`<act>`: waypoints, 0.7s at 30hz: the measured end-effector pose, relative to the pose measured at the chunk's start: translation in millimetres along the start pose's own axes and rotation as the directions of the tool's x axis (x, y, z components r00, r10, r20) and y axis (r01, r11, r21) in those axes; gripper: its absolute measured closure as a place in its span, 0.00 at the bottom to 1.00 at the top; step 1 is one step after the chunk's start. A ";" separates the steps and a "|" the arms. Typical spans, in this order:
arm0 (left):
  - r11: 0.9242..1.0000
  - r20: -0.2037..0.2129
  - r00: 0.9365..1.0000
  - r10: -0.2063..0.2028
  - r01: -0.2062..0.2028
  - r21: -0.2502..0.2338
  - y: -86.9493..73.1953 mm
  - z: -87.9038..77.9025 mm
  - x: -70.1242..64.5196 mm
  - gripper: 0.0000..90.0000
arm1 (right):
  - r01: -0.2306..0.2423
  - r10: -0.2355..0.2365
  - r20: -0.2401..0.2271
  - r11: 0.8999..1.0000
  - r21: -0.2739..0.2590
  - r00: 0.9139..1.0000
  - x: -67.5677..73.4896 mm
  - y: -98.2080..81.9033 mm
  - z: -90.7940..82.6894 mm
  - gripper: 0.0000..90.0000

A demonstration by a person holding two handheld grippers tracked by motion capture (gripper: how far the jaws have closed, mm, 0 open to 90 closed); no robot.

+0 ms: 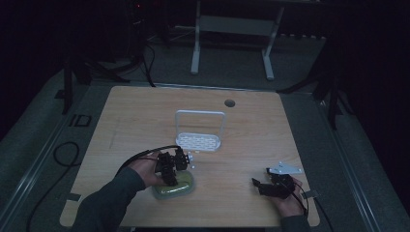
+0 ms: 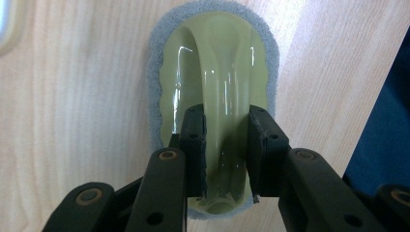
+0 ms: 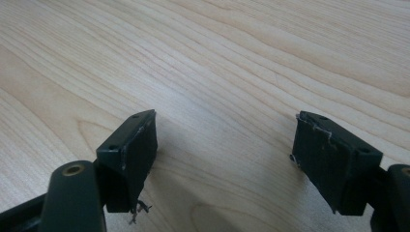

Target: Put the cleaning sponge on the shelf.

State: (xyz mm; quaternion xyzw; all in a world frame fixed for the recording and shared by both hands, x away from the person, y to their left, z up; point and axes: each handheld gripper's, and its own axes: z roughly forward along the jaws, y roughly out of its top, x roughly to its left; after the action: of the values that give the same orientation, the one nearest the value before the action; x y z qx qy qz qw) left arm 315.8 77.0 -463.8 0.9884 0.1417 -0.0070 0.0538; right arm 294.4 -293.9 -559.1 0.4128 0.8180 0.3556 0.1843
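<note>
High view: pale wooden table (image 1: 145,111) in a dim room. Left gripper (image 1: 170,180) points down onto a pale green plastic scrubbing brush with an arched handle and a grey pad rim (image 1: 175,187), which lies flat near the table's front edge, left of centre. Behind the brush, near the middle of the table, stands a white plastic perforated tray with a tall loop handle (image 1: 199,141), apart from the brush. Right gripper (image 1: 261,186) sits low near the front right of the table, held in the person's right hand (image 1: 289,202).

Left gripper view: left gripper (image 2: 226,154) pinches the brush (image 2: 217,82); both black pads press on the sides of the green arched handle, one on each flank, near the handle's close end. Grey pad rim lies flat on the wood.

Right gripper view: right gripper (image 3: 225,159) has its jaws spread wide, only bare wood grain between them, tips close above the table surface; whether they touch it I cannot tell.
</note>
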 end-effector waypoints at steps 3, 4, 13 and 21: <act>1.000 -0.014 1.000 0.005 -0.005 -0.010 0.3 -4.0 1.6 0.80 | 0.000 0.000 0.000 1.000 0.000 1.000 0.0 0.0 0.0 0.26; 1.000 -0.019 1.000 0.008 -0.009 -0.017 0.3 -5.1 2.0 0.80 | 0.000 0.000 0.000 1.000 0.000 1.000 0.0 0.0 0.0 0.26; 0.997 -0.075 0.996 0.039 -0.043 -0.059 3.4 -17.0 7.7 0.80 | -0.002 0.002 0.000 1.000 0.000 1.000 0.1 0.1 0.0 0.26; 0.993 -0.120 0.990 0.073 -0.084 -0.087 11.2 -23.6 12.8 0.80 | 0.000 0.000 0.000 1.000 -0.001 1.000 0.0 0.0 0.1 0.26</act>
State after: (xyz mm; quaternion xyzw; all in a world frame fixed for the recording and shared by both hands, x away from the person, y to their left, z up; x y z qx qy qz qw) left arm 331.2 72.5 -439.6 0.9884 0.1057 0.0592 0.0913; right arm 294.5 -293.8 -559.1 0.4128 0.8178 0.3559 0.1847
